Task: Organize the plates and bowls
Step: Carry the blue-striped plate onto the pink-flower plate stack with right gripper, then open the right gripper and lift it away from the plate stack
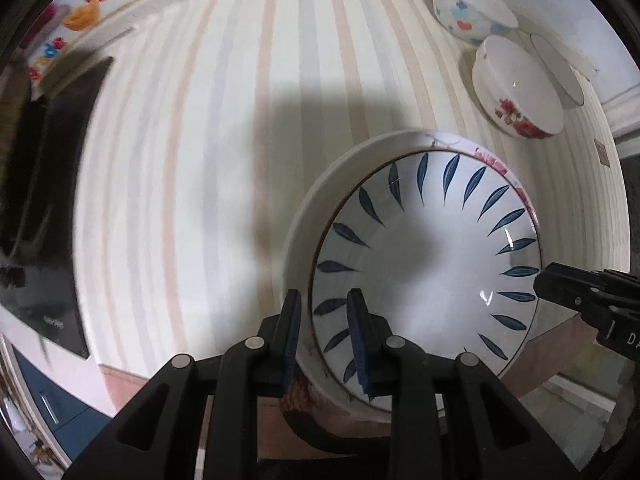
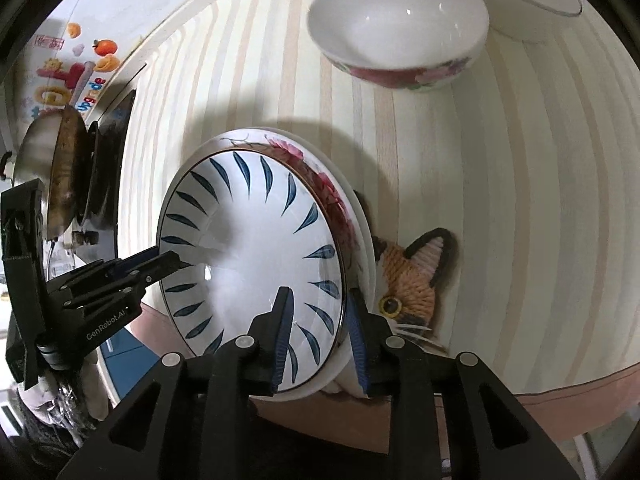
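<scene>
While both grippers are closed over opposite edges of one stack, these points are seen:

Writing: "GenRobot.AI" is read on the left gripper (image 2: 160, 264) body in the right wrist view; "DA" is partly read on the right gripper (image 1: 538, 280) body in the left wrist view; colourful wall stickers (image 2: 76, 84) carry lettering too distorted to read.

Left gripper (image 1: 324, 336): its fingers are pinched on the rim of the blue-leaf bowl (image 1: 424, 264), which sits nested in a white floral plate (image 1: 320, 216).

Right gripper (image 2: 318, 340): its fingers are clamped over the opposite rim of the blue-leaf bowl (image 2: 256, 248) and floral plate (image 2: 352, 216) together.

Tabletop (image 1: 224, 140): a pale striped cloth is seen beyond the fingers.

Left view only: a bowl with blue and orange print (image 1: 468, 8), past the fingers at upper right.

Right view only: a knitted cat mat (image 2: 412, 280) just beside the right fingers, a steel pan (image 2: 52, 176) beyond the left gripper.

Both views: a glossy rose-patterned bowl (image 2: 400, 32), well beyond the fingers.
</scene>
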Motion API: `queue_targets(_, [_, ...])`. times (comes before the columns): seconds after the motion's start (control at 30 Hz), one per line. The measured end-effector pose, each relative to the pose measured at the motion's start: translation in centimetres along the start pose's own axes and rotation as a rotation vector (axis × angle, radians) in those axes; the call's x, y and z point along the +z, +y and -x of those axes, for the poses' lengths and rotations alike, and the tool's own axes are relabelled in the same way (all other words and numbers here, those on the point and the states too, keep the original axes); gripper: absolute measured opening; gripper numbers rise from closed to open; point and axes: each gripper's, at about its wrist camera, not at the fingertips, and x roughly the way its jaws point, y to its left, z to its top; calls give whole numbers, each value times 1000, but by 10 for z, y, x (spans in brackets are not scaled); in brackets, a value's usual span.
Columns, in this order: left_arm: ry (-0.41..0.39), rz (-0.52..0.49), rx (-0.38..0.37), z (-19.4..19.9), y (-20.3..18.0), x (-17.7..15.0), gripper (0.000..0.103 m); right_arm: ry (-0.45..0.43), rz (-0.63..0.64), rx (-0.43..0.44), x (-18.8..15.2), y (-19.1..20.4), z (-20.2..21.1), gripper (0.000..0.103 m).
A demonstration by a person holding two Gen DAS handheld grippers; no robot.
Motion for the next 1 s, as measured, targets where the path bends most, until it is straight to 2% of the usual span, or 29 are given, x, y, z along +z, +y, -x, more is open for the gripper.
queue_targets(0.07, [-36,11,21,15,-3,-9,22,-15,20,-11,-3,6,8,30])
queue_targets(0.23, [-115,45,21,58,-8,-28,23,-78,72,-61,-22,23,39,44])
queue_targets(0.4, [-202,31,9,101,-14,-52,30,-137,85,-65,-52,41,74,67])
queue_targets(0.5, [-242,19,-1,118,-15,-66,44,-181,95,-77,-73,53,94,77])
queue_targets(0.57, [-264,11,-7,128,-16,-76,66,-219,103,-95,-88,62,109,83])
queue_targets(0.63, [-288,-3,-6,138,-19,-86,82,-256,109,-129,-101,71,122,86])
queue_targets(0.87, [-376,-8,-21,173,-16,-124,92,-382,94,-170,-148,93,165,92])
queue_targets(1.0, [-407,-8,-21,188,-13,-144,94,-431,93,-185,-175,105,183,93])
